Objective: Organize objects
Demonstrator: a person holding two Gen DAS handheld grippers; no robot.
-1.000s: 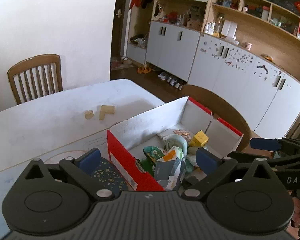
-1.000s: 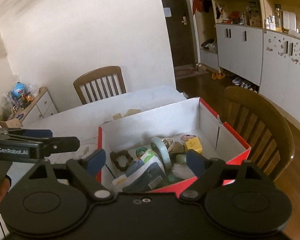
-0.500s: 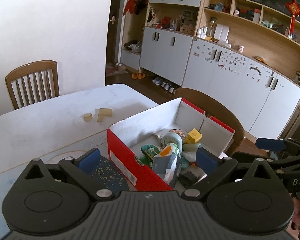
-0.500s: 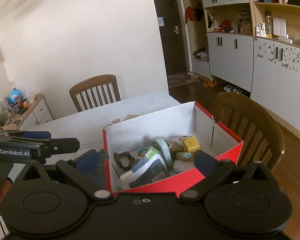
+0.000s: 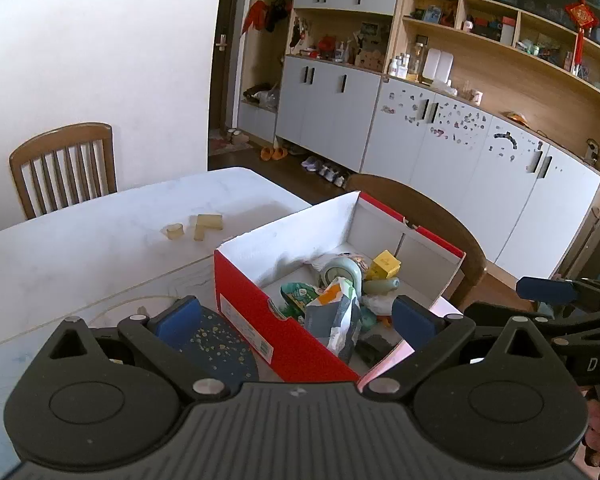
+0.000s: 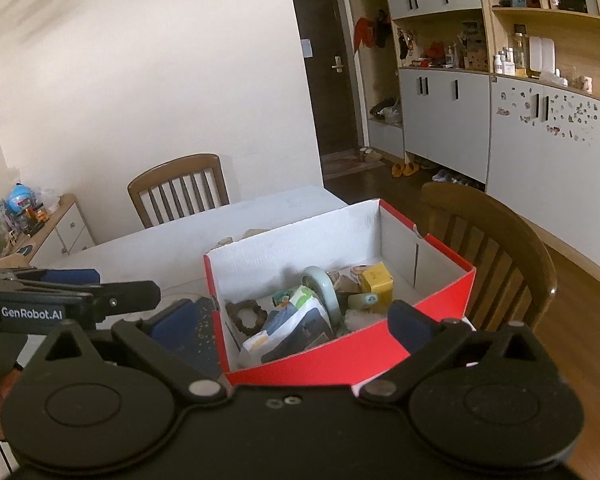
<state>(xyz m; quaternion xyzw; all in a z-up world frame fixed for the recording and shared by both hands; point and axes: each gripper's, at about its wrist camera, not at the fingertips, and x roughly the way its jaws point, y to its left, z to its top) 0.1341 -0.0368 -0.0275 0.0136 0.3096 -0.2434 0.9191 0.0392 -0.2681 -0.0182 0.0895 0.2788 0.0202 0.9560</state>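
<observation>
Red box [image 5: 284, 332]: 1 | wooden chairs [image 6: 180, 188]: 2 | left gripper [image 5: 296, 316], right gripper [image 6: 296, 320]: fingers spread

Both wrist views look down, close — sharing the red box [image 5: 284, 332] [image 6: 380, 354].

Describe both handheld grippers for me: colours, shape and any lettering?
Both match: the left gripper and right gripper have matte black bodies, two round pivot discs, angled black arms and blue pads. White lettering reads GenRobot.AI on the left gripper's side, DAS on the right's.
</observation>
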